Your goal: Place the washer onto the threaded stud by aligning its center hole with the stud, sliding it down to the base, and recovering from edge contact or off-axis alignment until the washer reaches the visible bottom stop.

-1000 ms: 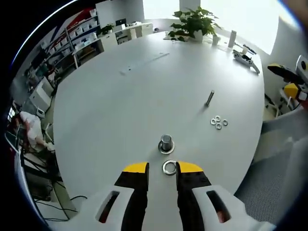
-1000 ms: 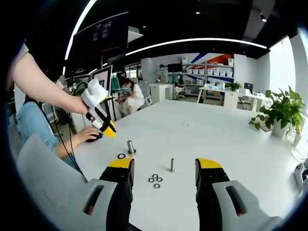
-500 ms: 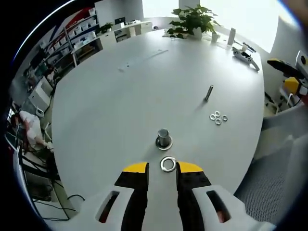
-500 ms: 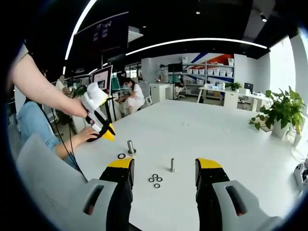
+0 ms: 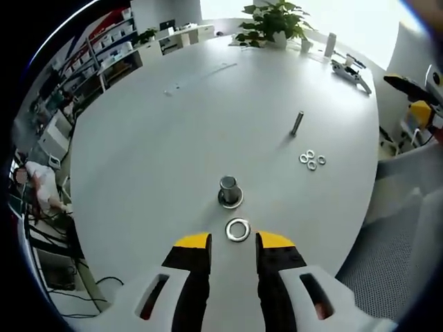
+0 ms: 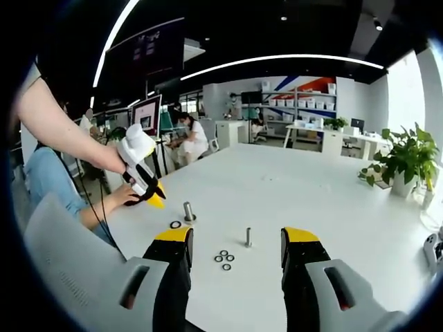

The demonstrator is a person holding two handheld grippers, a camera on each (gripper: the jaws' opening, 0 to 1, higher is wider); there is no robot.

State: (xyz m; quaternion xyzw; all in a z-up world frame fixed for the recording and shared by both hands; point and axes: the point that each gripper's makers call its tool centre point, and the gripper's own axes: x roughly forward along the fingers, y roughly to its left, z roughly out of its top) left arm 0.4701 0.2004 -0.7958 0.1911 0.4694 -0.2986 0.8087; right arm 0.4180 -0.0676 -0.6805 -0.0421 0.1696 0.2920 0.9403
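Note:
A large metal washer (image 5: 237,229) lies flat on the white table (image 5: 173,138), just ahead of my left gripper (image 5: 232,241), whose yellow-tipped jaws stand open with nothing between them. Just beyond the washer a short stud (image 5: 228,189) stands upright on its round base. In the right gripper view the same stud (image 6: 187,211) and washer (image 6: 174,224) sit at the left, with the left gripper (image 6: 156,200) held by a hand above them. My right gripper (image 6: 236,238) is open and empty, well back from them.
A loose bolt (image 5: 297,124) stands on the table with three small washers (image 5: 311,160) beside it; the right gripper view shows the bolt (image 6: 248,237) and small washers (image 6: 223,259) too. A potted plant (image 5: 273,17) and a tool (image 5: 349,68) sit at the far edge. A person sits behind the table (image 6: 188,135).
My left gripper has drawn back and up from the washer, which stays flat on the table near the stud. The right gripper has not moved.

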